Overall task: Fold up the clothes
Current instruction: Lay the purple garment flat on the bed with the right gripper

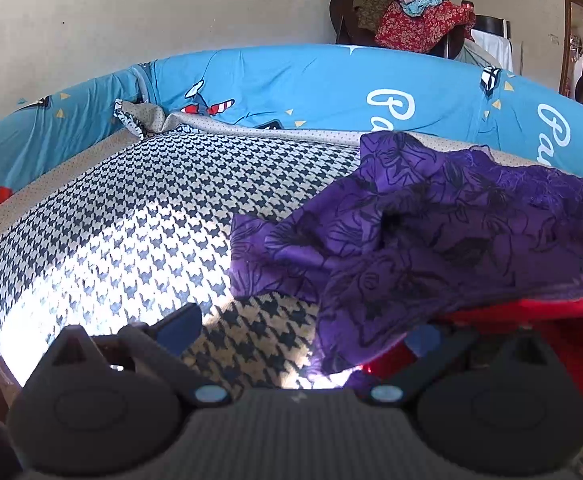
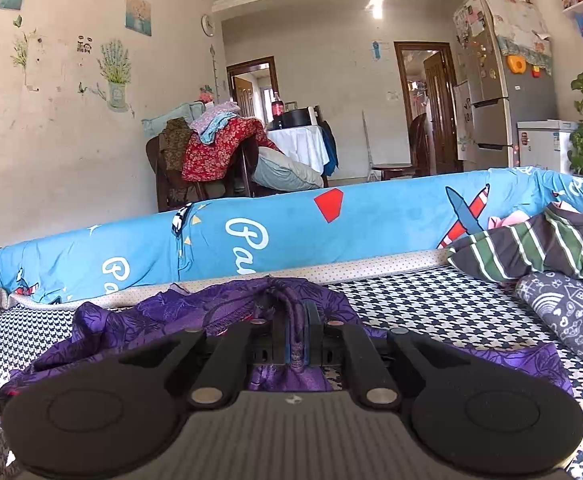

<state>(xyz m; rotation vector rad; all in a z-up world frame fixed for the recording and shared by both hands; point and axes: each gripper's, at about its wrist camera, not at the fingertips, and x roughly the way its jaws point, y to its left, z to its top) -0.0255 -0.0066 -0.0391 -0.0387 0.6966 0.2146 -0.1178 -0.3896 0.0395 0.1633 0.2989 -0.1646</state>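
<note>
Purple garment [image 2: 163, 316]: crumpled on houndstooth bed [image 1: 131, 208], ready for spreading before folding. Right gripper [image 2: 296, 344]: jaws pinching bunched purple edge to lift it. Left gripper [image 1: 299, 340]: jaws spread, cloth draped over one finger, no grip.

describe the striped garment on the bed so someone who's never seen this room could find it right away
Start at the blue cartoon-print bolster along the bed's far edge. Near its right end a crumpled striped garment lies against it. Only it has green, grey and white stripes.
</note>
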